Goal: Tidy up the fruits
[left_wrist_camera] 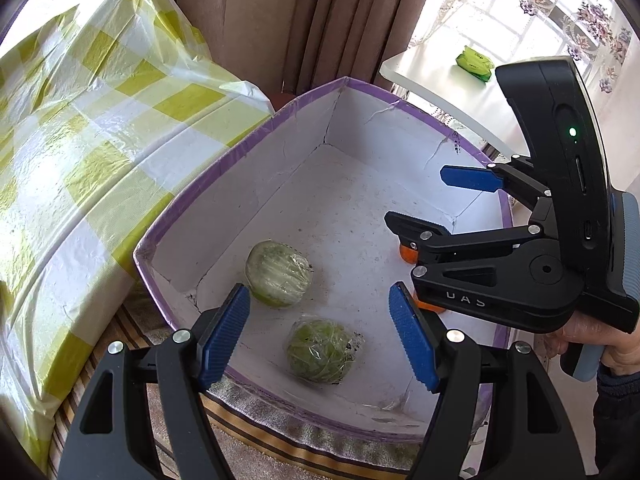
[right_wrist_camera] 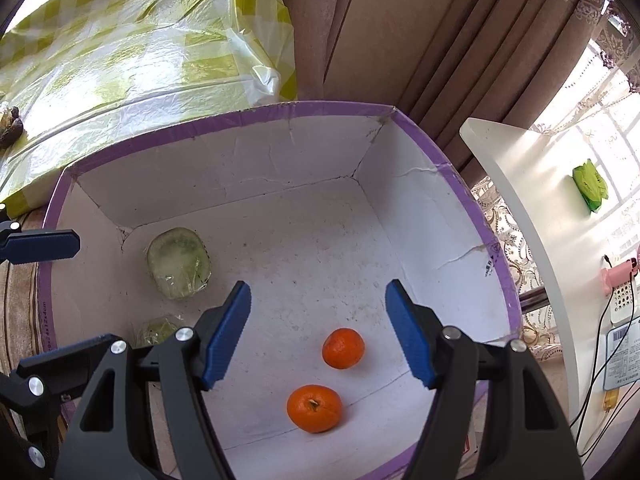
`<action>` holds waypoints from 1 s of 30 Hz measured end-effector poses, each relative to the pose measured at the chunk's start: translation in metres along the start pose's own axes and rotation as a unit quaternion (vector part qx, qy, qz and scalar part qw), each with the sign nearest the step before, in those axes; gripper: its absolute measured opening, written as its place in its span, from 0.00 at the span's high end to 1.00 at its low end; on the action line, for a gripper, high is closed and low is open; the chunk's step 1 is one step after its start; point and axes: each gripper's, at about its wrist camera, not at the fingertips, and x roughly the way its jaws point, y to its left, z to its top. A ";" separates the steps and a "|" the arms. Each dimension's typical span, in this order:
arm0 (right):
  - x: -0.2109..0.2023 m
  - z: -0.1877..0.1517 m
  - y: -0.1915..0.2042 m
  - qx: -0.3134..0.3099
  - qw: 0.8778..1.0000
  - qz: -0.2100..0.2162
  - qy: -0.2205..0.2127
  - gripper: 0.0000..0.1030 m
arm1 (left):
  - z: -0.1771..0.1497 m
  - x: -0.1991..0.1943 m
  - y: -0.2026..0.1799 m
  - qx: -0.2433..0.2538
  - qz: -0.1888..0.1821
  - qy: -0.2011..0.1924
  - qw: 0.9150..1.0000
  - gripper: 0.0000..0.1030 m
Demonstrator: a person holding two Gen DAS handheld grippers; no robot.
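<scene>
A white box with a purple rim (left_wrist_camera: 256, 136) (right_wrist_camera: 280, 110) holds the fruit. Two plastic-wrapped green fruits lie on its floor, one (left_wrist_camera: 279, 273) (right_wrist_camera: 179, 263) farther in and one (left_wrist_camera: 322, 350) nearer, which shows only partly (right_wrist_camera: 156, 330) in the right wrist view. Two oranges (right_wrist_camera: 343, 348) (right_wrist_camera: 315, 408) lie apart below my right gripper (right_wrist_camera: 319, 336), which is open and holds nothing. In the left wrist view that gripper (left_wrist_camera: 414, 196) hides most of both oranges (left_wrist_camera: 407, 255). My left gripper (left_wrist_camera: 320, 336) hangs open and bare over the nearer green fruit. One of its fingers (right_wrist_camera: 44, 245) shows at the box's left rim.
A table under a yellow-checked plastic cloth (left_wrist_camera: 100, 128) (right_wrist_camera: 140, 52) borders the box on the left, with a dark object (right_wrist_camera: 10, 126) on it. Brown curtains (right_wrist_camera: 400, 40) hang behind. A white tabletop (right_wrist_camera: 520, 208) on the right carries a green packet (right_wrist_camera: 589, 186). A hand (left_wrist_camera: 612, 344) grips the right tool.
</scene>
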 end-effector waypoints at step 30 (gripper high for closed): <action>-0.036 0.022 0.058 -0.043 0.997 0.042 -0.049 0.32 | -0.024 -0.063 0.071 -0.099 0.129 -0.069 0.984 0.33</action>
